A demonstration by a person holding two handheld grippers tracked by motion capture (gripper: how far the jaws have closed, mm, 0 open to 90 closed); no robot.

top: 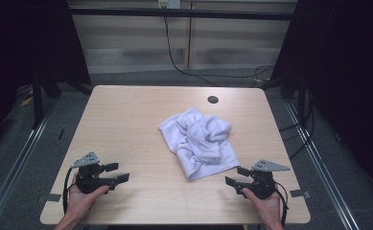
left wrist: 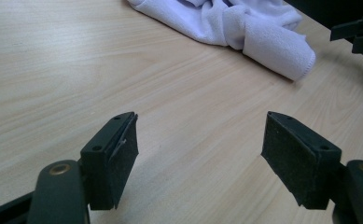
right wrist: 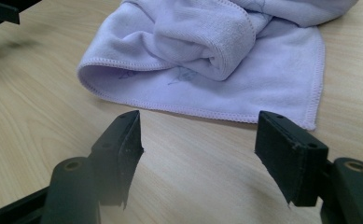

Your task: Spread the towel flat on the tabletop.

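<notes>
- Soft, crumpled lilac terry towel [top: 198, 141] with stitched hems lies just ahead of the right claw [top: 237, 176].
- Left claw [top: 118, 172], well apart from it.
- Both claws gape wide, empty, over the pale woodgrain tabletop [top: 126, 115].

soft terry towel [top: 199, 141], matt wood table [top: 126, 120]

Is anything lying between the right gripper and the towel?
No. In the right gripper view, bare wooden table separates the open right gripper from the towel edge.
</notes>
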